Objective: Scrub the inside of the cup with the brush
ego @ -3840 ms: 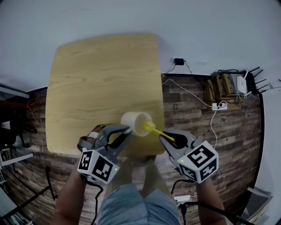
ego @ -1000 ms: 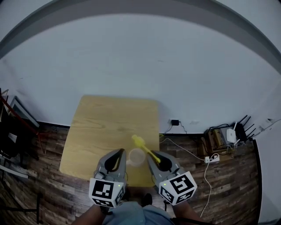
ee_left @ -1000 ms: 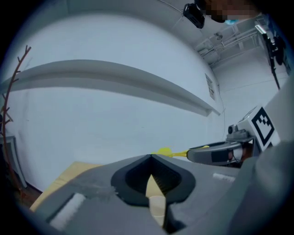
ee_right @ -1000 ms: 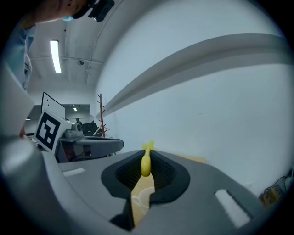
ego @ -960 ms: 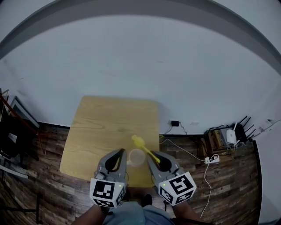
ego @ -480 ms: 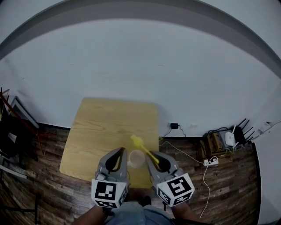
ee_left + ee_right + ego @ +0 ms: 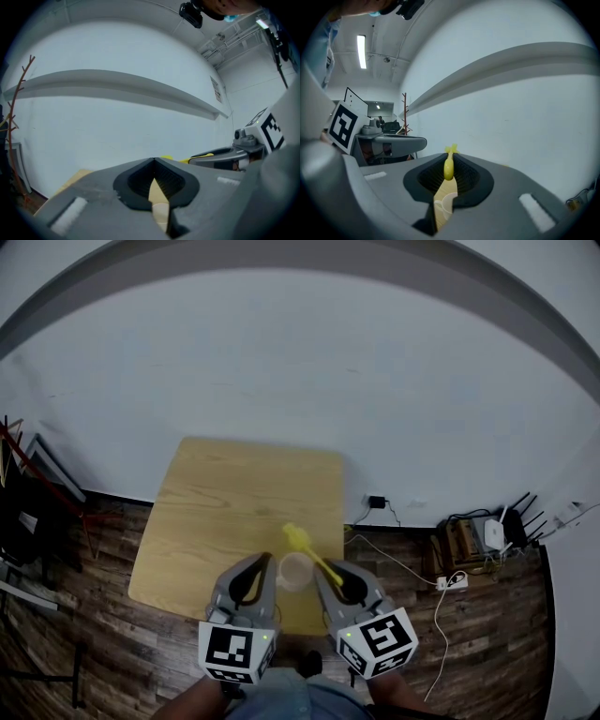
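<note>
Both grippers near level, side by side, flanking cup point(image 7: 293, 572). Left gripper point(image 7: 153, 160) jaws fully together, tips just beside cup; grip on it unclear. Right gripper point(image 7: 449, 158) clamped on yellow brush point(image 7: 314, 557) handle, bristle head past cup's far rim, outside it. Cup near table point(image 7: 234, 502) front edge; bare tabletop beyond cup. Plank floor point(image 7: 441, 643) around table, white wall point(image 7: 300, 362) behind.

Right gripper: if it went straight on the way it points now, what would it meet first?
Probably just the white wall. The right gripper, shut on the brush, points nearly level; the cup and table lie below its line, though depth is hard to judge.
</note>
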A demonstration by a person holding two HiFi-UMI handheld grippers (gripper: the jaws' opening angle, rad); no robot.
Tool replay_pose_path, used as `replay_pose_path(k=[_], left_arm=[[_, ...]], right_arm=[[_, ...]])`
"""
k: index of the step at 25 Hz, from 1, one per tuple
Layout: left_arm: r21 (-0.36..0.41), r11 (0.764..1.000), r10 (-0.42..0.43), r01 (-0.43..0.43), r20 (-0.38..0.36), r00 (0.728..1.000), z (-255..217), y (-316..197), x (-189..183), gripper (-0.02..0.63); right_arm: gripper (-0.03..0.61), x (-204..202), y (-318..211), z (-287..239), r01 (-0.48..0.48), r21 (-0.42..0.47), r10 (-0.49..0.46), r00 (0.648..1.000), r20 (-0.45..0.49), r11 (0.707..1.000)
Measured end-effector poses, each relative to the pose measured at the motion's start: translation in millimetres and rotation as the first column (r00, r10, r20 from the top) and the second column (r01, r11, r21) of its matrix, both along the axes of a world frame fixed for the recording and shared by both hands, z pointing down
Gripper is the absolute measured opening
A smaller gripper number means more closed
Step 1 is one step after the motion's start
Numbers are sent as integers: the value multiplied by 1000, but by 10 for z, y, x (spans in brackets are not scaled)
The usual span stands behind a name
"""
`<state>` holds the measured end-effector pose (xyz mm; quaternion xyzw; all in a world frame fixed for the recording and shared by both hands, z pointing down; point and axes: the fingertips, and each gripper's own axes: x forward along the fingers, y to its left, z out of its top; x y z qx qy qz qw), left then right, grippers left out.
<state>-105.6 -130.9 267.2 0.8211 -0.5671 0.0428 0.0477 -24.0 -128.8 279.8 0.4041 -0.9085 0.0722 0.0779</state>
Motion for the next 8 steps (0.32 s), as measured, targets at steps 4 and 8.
replay_pose_path(k=[4, 8], left_arm=[[-4, 1000, -3, 3, 5, 1000, 6, 15, -43, 20], [-5, 1000, -3, 3, 13, 1000, 33, -9, -76, 20]], right_arm=[[40, -55, 15, 3, 11, -5, -11, 1000, -3, 1000], [40, -92, 4, 40, 16, -8, -17, 1000, -9, 1000]])
